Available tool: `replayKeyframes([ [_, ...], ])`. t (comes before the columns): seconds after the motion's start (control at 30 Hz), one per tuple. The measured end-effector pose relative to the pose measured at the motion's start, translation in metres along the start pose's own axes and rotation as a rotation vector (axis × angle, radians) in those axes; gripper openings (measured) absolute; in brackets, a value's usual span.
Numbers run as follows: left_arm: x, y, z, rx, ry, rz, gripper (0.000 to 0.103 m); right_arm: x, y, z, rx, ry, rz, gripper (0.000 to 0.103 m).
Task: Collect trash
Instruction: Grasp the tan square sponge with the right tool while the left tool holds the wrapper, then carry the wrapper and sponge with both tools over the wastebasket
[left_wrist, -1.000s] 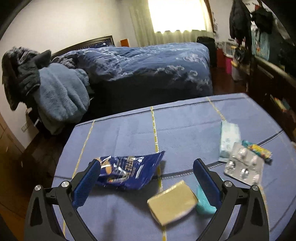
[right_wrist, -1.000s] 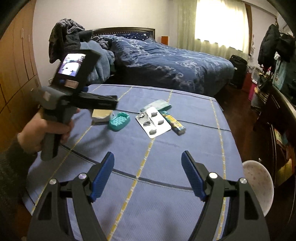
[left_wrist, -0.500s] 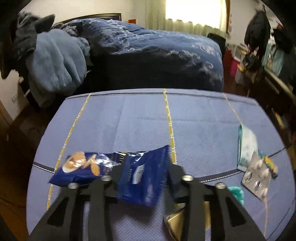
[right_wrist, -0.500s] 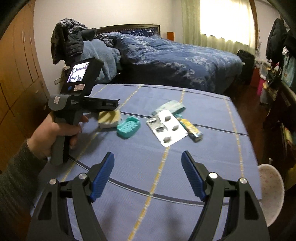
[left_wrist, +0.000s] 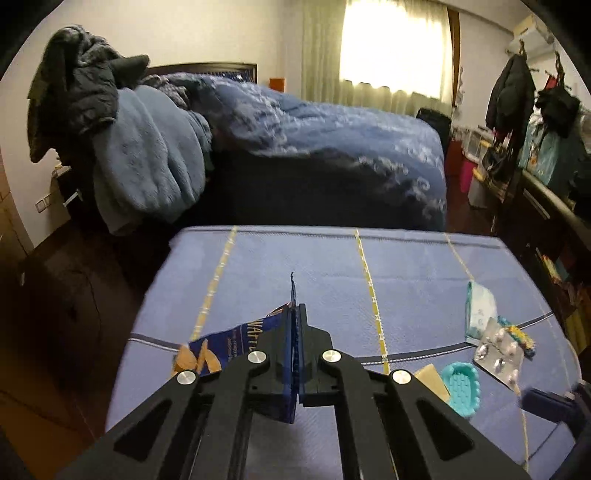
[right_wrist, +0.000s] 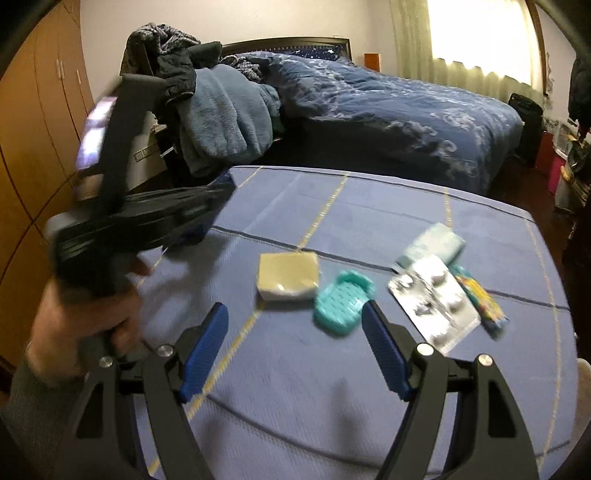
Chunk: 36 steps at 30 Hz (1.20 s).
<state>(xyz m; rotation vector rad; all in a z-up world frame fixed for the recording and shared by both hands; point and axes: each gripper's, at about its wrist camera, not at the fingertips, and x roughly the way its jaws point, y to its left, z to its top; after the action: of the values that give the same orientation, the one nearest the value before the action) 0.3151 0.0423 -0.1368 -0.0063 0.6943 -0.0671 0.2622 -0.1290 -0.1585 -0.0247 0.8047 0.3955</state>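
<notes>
The blue snack wrapper (left_wrist: 236, 343) is pinched in the left tool (left_wrist: 294, 332), whose jaws are pressed flat together on it. The bag is folded up between the pads, its torn edge poking out past the tips toward 12 o'clock and its printed end hanging out at 9 o'clock, above the blue-clothed table (left_wrist: 406, 266).

At 4 o'clock from that tool, on the table, lie a tan square packet (left_wrist: 432, 376) and, touching its right side, a teal ribbed piece (left_wrist: 461, 387). Further toward 3 o'clock sit a silver blister pack (left_wrist: 498, 350), a pale tissue packet (left_wrist: 480, 314) just behind it and a small colourful wrapper (left_wrist: 517, 334) at its far edge.

The right tool (right_wrist: 293, 328) hovers over the table with its blue pads spread wide and nothing between them. Just beyond it, at 12 o'clock, lies the tan square packet (right_wrist: 288, 277), with the teal ribbed piece (right_wrist: 341, 306) at 1 o'clock, close to the right pad. A hand (right_wrist: 81, 325) at 9 o'clock grips the left tool's handle, blurred.

Beyond the table stands a bed (left_wrist: 332, 140) with a dark blue quilt.
</notes>
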Motion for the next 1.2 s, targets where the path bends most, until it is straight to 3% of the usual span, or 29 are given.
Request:
replayKeyframes([
  [0.47, -0.087, 0.046, 0.002, -0.110, -0.176, -0.129, 0.001, 0.075, 0.026, 0.035, -0.074, 0.088, -0.061, 0.074],
  [0.63, -0.101, 0.047, -0.002, -0.101, -0.193, -0.143, 0.001, 0.087, 0.028, 0.039, -0.095, 0.105, -0.117, 0.065],
  [0.7, -0.103, 0.046, -0.003, -0.099, -0.190, -0.149, 0.001, 0.087, 0.028, 0.039, -0.100, 0.108, -0.129, 0.054],
  [0.93, -0.098, 0.042, -0.010, -0.110, -0.160, -0.147, 0.001, 0.076, 0.022, 0.034, -0.096, 0.082, -0.102, 0.053],
  [1.2, -0.094, 0.020, -0.023, -0.082, -0.118, -0.146, 0.001, 0.027, 0.009, 0.020, -0.041, 0.032, -0.068, 0.053],
])
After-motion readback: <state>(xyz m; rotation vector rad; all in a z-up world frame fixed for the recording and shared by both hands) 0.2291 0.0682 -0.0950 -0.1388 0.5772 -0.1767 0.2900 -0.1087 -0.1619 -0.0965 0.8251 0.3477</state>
